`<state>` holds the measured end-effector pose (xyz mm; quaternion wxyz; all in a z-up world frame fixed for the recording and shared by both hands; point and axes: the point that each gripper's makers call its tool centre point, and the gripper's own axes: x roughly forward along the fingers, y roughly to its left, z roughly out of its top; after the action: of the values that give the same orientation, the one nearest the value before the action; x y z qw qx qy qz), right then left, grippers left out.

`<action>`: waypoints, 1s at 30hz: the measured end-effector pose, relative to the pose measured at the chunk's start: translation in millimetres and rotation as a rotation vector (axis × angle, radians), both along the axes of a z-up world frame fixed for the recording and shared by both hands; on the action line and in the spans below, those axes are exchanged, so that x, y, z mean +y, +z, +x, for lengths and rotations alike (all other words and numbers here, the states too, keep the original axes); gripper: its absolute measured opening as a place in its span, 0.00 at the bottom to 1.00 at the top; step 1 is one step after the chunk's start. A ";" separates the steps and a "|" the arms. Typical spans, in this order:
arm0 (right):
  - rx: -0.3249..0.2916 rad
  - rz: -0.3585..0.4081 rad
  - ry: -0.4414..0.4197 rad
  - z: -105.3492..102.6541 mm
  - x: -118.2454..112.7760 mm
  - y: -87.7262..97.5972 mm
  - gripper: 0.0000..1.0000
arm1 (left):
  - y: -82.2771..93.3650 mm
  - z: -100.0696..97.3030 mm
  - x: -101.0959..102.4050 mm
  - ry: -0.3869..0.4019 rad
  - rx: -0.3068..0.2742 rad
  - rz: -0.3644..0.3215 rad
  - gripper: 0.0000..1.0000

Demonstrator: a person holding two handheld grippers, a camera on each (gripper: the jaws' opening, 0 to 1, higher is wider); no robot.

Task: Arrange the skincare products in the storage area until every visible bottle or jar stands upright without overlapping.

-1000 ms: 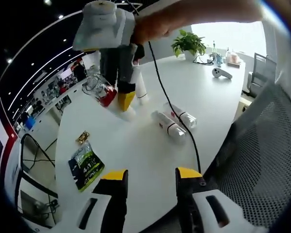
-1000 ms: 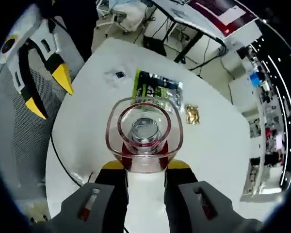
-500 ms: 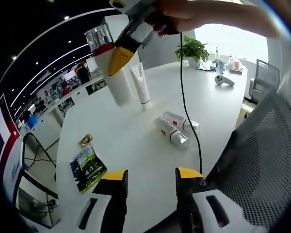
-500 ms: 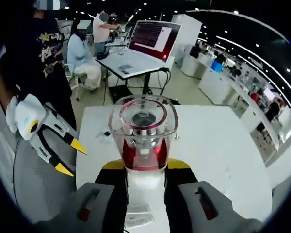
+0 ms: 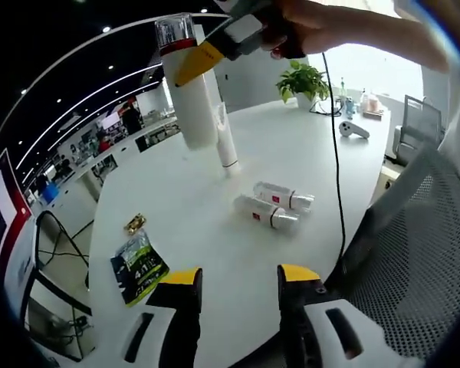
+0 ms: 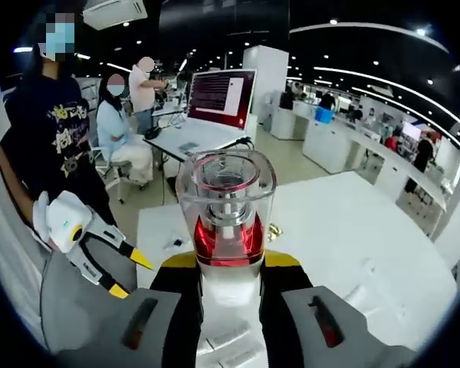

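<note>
Since a second ago the white pump bottle (image 5: 190,84) has gone from tipped over the table to upright, clamped in the right gripper (image 5: 215,54) at upper centre of the left gripper view. Two small bottles (image 5: 272,207) lie mid-frame on the round white table (image 5: 307,153), beside a standing tube (image 5: 226,138). The left gripper (image 5: 236,280) gapes empty. An open-plan office with ceiling lights surrounds it.

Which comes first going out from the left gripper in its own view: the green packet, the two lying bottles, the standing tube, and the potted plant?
1. Green packet, left, beside the jaws.
2. Lying bottles, centre-right.
3. Standing tube, mid-table.
4. Potted plant, far edge.
</note>
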<state>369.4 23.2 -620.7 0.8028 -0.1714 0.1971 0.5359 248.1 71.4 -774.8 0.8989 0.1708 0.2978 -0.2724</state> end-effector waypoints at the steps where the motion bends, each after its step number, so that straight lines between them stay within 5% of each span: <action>1: -0.002 0.012 -0.004 -0.5 -0.6 2.8 0.24 | 0.2 0.1 0.5 0.001 -0.002 0.002 0.40; 9: 0.009 0.127 -0.040 -4.6 -13.2 22.6 0.24 | 7.5 3.0 0.6 0.017 -0.018 -0.036 0.41; 19: 0.036 0.293 -0.060 -20.2 -34.4 45.6 0.24 | 35.7 9.3 -5.6 0.037 -0.051 -0.208 0.43; 25: 0.041 0.334 -0.029 -36.1 -38.0 46.7 0.25 | 66.2 16.1 -11.2 0.053 -0.063 -0.420 0.48; 30: 0.039 0.373 0.064 -54.4 -32.4 46.2 0.25 | 97.5 14.3 -33.1 -0.019 -0.047 -0.629 0.48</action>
<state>315.0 -9.3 -574.6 0.7992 -0.0152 0.1042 0.5917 262.4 38.4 -677.2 0.9117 -0.1068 0.1763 -0.3554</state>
